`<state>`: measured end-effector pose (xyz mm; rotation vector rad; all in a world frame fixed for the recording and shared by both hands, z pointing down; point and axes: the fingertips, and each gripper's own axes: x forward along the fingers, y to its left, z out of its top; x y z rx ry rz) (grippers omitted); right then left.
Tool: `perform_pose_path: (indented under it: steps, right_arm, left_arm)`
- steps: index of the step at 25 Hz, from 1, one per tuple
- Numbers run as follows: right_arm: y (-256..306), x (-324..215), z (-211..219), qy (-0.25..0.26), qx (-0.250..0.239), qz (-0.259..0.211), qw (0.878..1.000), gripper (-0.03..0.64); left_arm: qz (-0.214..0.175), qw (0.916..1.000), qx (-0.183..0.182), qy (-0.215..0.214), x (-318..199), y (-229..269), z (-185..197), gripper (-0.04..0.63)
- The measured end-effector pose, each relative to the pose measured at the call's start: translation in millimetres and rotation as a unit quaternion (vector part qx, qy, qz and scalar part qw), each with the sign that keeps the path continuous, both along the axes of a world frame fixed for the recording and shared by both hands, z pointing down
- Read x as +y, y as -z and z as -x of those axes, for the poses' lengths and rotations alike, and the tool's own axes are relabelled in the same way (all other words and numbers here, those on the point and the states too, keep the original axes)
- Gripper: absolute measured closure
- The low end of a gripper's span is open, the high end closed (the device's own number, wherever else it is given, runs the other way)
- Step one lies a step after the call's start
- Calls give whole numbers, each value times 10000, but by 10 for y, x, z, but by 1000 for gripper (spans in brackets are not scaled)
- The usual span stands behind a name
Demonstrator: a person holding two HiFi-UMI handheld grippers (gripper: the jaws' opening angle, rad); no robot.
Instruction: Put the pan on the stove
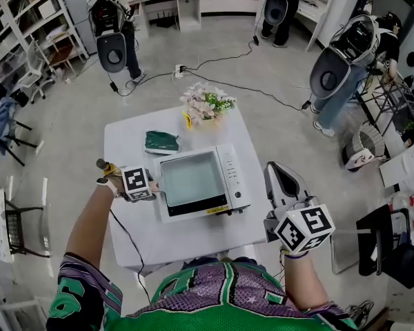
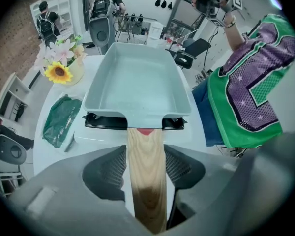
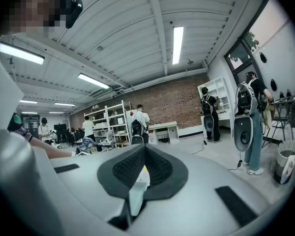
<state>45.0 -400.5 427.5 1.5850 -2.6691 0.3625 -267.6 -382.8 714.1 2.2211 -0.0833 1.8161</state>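
Note:
A pale green rectangular pan (image 1: 193, 181) sits on the white stove (image 1: 234, 178) in the middle of the white table (image 1: 124, 143). In the left gripper view the pan (image 2: 137, 77) rests on the stove's black top (image 2: 103, 122). Its wooden handle (image 2: 146, 146) runs back between my left gripper's (image 2: 146, 168) jaws, which stand open, the pads close beside the wood without pressing it. In the head view the left gripper (image 1: 154, 185) is at the stove's left edge. My right gripper (image 1: 276, 171) hangs off the table's right side, shut and empty (image 3: 143, 149), aimed at the room.
A green bag (image 1: 161, 141) lies on the table behind the stove, and a vase of flowers (image 1: 205, 103) stands at the far edge. A black cable (image 1: 127, 236) runs over the table's near left. Several people with backpacks stand around the room. A dark chair (image 1: 379, 243) is at right.

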Motion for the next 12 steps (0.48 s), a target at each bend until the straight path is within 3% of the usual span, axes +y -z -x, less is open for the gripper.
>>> perform_pose_path:
  steps: [12]
  right_arm:
    - [132, 167, 173, 303, -114, -216, 9992, 614]
  left_arm:
    - [-635, 9974, 192, 292, -49, 269, 6, 368]
